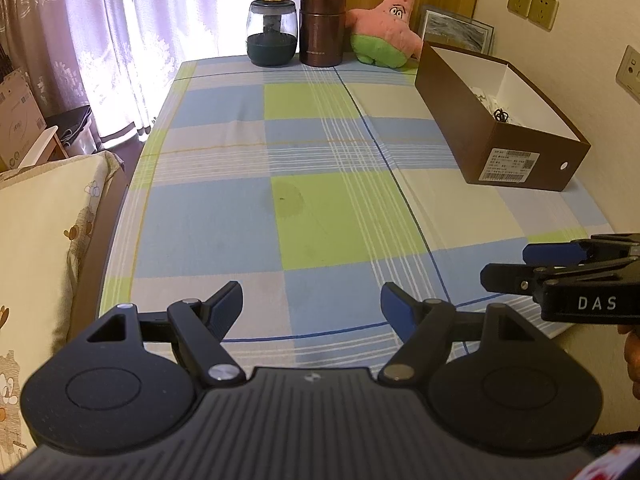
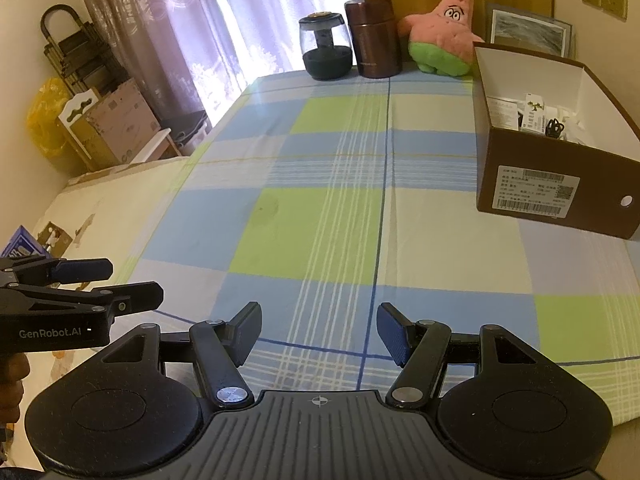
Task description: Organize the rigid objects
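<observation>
brown box holds small white and black items; left claw and right claw spread, empty.

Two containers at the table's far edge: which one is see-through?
The glass jar, left of the brown canister. Its clear upper half shows a dark part inside; the canister is opaque metal.
</observation>
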`<state>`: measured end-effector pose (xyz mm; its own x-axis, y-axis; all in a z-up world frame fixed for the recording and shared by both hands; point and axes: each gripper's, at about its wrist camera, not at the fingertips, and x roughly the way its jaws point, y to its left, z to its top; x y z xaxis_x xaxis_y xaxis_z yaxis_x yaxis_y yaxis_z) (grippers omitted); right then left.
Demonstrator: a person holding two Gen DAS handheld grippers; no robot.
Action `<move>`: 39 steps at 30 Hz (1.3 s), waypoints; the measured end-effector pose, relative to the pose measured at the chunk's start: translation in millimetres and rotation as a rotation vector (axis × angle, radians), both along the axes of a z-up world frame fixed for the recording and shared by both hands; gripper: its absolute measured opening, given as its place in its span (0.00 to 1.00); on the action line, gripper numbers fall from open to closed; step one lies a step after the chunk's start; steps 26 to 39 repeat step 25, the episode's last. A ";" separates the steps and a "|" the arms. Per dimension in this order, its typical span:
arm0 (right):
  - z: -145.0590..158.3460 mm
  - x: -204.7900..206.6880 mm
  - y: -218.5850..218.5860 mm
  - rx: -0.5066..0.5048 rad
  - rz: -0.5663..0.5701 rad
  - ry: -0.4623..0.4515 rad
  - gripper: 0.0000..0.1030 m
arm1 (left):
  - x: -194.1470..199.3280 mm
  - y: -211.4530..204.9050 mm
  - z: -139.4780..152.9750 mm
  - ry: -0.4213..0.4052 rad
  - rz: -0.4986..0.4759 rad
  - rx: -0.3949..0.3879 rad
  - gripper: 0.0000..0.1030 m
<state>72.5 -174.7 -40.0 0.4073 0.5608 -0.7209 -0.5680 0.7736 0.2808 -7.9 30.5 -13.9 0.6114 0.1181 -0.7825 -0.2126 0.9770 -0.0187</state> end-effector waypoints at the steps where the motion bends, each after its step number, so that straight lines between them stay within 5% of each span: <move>1: 0.0 0.2 0.2 -0.001 0.000 0.000 0.59 | 1.3 -0.6 0.7 0.000 0.000 0.000 0.71; 39: -0.5 6.1 -1.1 -0.012 -0.007 0.014 0.59 | 14.4 -4.6 -2.9 -0.001 -0.014 0.000 0.71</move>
